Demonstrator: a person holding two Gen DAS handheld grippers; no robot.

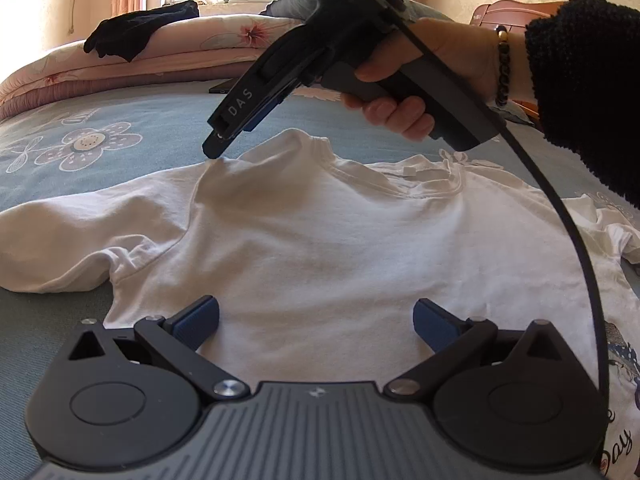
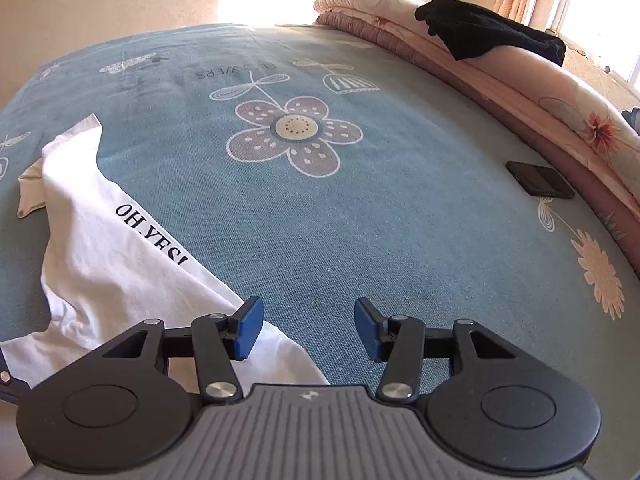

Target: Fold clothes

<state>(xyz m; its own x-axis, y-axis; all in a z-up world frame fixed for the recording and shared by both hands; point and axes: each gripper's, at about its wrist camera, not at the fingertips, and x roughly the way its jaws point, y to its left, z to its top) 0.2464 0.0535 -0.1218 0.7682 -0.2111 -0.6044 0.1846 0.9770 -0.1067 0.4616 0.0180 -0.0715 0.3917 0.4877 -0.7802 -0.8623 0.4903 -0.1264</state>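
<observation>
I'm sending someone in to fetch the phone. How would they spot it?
Start at the bed with the blue flower-print sheet. Along its far side lies a folded pink floral quilt; the flat black rectangular phone sits on the sheet just beside it. It is rigid and small, unlike the crumpled black garment on top of the quilt.

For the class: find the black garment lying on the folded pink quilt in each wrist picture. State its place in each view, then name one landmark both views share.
Left wrist view: black garment sits upper left, draped over the folded pink quilt.
Right wrist view: black garment sits upper right, on that quilt's top edge.
Shared landmark: the large flower print on the blue bedsheet.
</observation>
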